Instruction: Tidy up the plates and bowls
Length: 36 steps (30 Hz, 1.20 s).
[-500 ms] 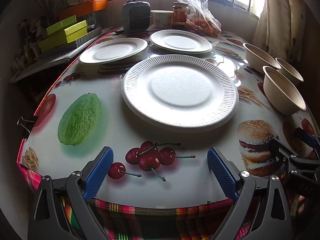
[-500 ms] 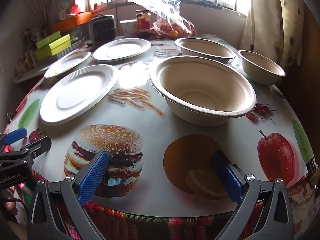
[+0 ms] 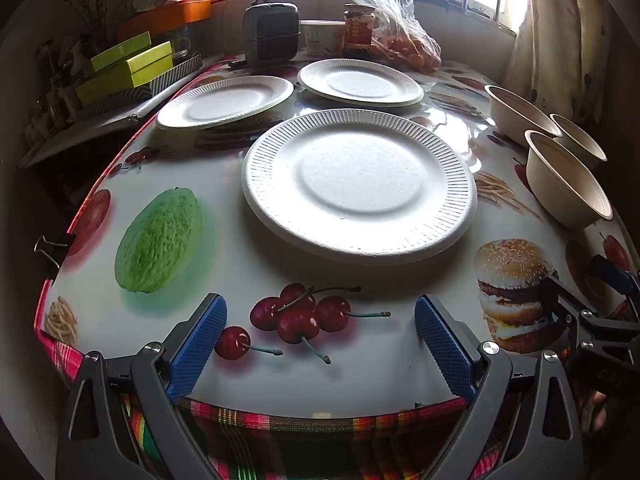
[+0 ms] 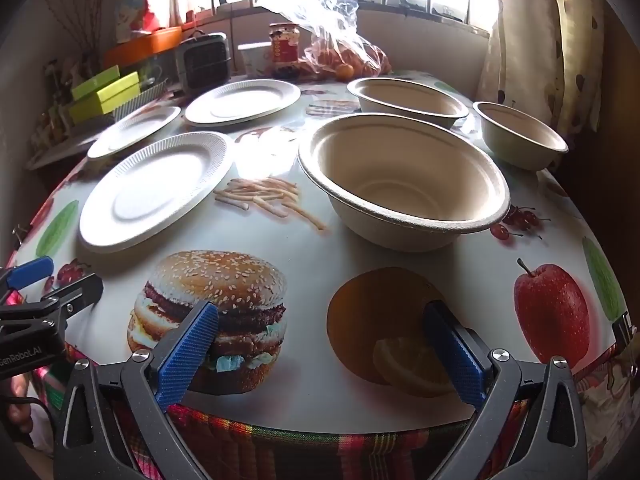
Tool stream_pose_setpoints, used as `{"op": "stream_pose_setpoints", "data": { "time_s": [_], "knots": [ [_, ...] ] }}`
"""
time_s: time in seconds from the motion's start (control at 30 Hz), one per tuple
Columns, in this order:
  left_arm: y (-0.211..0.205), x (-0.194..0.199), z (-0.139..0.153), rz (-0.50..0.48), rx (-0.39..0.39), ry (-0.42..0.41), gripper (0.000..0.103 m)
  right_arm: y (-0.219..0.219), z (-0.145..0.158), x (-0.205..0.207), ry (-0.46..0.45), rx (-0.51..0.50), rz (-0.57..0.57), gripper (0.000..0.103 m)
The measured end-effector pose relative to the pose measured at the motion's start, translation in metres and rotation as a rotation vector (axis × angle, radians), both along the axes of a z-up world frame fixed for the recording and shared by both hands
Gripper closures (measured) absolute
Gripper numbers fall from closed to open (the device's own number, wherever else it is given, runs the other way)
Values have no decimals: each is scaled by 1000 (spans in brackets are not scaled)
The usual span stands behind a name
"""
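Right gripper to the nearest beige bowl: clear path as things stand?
Probably yes. The right gripper is open at the table edge, and only printed tablecloth lies between its fingers and the nearest bowl. The white plate sits off to the left.

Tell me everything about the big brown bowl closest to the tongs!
The nearest bowl is tan and matte, like pressed paper pulp, round with a rolled rim and a small flat bottom. It is empty and upright on the picture tablecloth, beside the printed fries. Nothing grips it; the right tongs are open in front of it.
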<state>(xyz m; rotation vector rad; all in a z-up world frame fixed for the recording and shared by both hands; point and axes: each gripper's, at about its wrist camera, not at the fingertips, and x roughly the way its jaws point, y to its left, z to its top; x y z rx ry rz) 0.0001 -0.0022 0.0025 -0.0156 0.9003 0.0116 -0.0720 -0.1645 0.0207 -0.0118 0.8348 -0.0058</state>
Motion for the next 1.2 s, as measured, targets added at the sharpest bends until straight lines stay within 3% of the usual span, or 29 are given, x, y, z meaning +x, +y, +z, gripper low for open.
{"op": "stream_pose_setpoints", "data": {
  "time_s": [1.2],
  "knots": [
    [0,-1,-1,-17,-19,-9,7,-3,0,-4,-11,11,-22,0]
  ]
}}
